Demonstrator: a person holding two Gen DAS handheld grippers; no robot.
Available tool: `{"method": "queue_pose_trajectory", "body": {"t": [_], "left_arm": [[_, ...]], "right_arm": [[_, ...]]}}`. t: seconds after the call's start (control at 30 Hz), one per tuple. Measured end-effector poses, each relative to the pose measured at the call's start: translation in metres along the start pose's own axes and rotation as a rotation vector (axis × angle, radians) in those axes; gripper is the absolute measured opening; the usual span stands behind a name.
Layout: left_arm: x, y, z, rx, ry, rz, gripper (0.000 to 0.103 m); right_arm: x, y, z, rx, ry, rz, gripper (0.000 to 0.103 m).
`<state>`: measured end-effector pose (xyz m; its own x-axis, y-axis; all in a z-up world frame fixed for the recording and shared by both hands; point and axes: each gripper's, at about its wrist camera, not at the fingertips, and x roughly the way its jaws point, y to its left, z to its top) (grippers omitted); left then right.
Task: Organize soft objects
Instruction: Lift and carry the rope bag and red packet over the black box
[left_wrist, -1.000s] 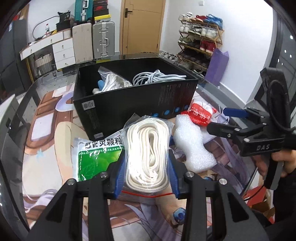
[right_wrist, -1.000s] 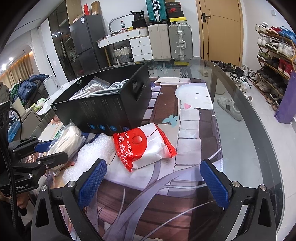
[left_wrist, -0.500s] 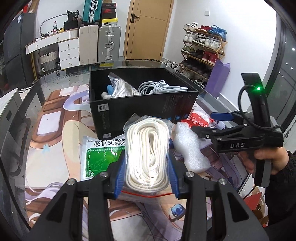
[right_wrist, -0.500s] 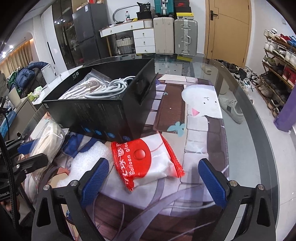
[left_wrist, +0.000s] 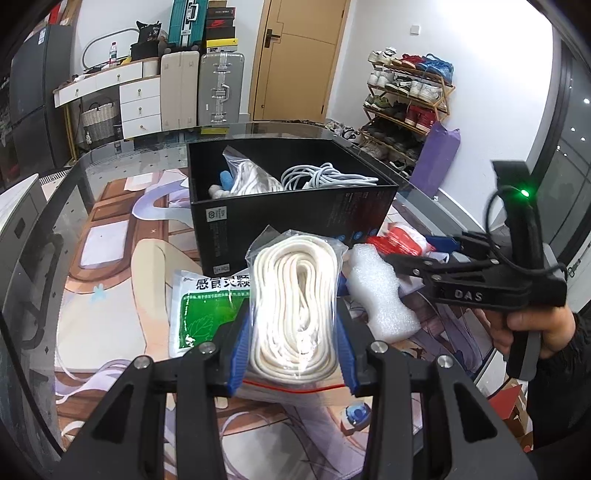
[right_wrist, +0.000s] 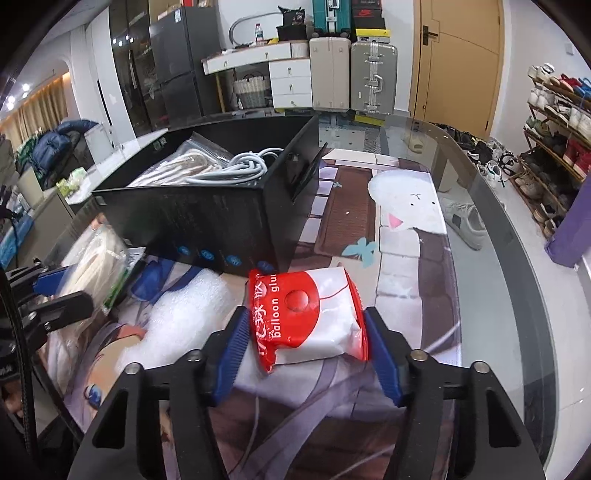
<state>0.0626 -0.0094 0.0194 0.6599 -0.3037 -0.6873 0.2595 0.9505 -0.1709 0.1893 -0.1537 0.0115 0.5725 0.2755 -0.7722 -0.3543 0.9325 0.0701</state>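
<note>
Work surface: a glass-topped table (right_wrist: 491, 236) covered by a printed cartoon mat (right_wrist: 399, 229). Room: a wooden door (left_wrist: 291, 59), suitcases (left_wrist: 221, 88), a white drawer unit (left_wrist: 140, 107) and a shoe rack (left_wrist: 406, 99) along the far walls.

A black box (left_wrist: 295, 218) stands at the table's middle and holds bagged cord and a grey cable coil (left_wrist: 325, 177). Near the box lie a green-and-white sachet (left_wrist: 199, 310) at left and a white foam piece (left_wrist: 380, 291) at right.

Left gripper (left_wrist: 295, 350): fingers clamped on the bagged white rope (left_wrist: 295, 306), raised in front of the box's near wall.

Right gripper (right_wrist: 306, 350): jaws have just been closing; the blue pads flank the red-and-white balloon glue packet (right_wrist: 306, 314), which lies on the mat just beside the box's near corner. Pad contact on both sides appears made. A hand (left_wrist: 535, 328) holds this gripper's handle.
</note>
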Motion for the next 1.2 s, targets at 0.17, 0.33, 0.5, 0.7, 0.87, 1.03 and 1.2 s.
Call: {"method": "queue_pose_trajectory", "body": {"t": [0.17,0.33,0.5,0.7,0.87,1.03,1.2], "left_arm": [[-0.002,0.000,0.002,-0.007,-0.007,0.009,0.039],[-0.005,-0.002,0.002,-0.013,-0.016,0.016,0.039],[-0.010,-0.004,0.003,-0.010,-0.023,0.011,0.039],[-0.016,-0.004,0.009,-0.016,-0.041,0.013,0.039],[-0.020,0.000,0.012,-0.026,-0.054,0.013,0.039],[-0.024,0.003,0.016,-0.038,-0.067,0.014,0.039],[-0.029,0.006,0.022,-0.042,-0.089,0.016,0.039]], "right_arm": [[-0.009,0.000,-0.013,0.015,-0.031,0.005,0.055],[-0.018,-0.005,-0.015,0.025,-0.043,0.014,0.054],[-0.031,-0.006,-0.017,0.027,-0.071,0.019,0.054],[-0.046,-0.001,-0.017,0.021,-0.109,0.033,0.054],[-0.056,0.001,-0.014,0.017,-0.136,0.041,0.054],[-0.062,0.004,-0.011,0.012,-0.157,0.046,0.054],[-0.070,0.007,-0.010,0.006,-0.178,0.051,0.054]]}}
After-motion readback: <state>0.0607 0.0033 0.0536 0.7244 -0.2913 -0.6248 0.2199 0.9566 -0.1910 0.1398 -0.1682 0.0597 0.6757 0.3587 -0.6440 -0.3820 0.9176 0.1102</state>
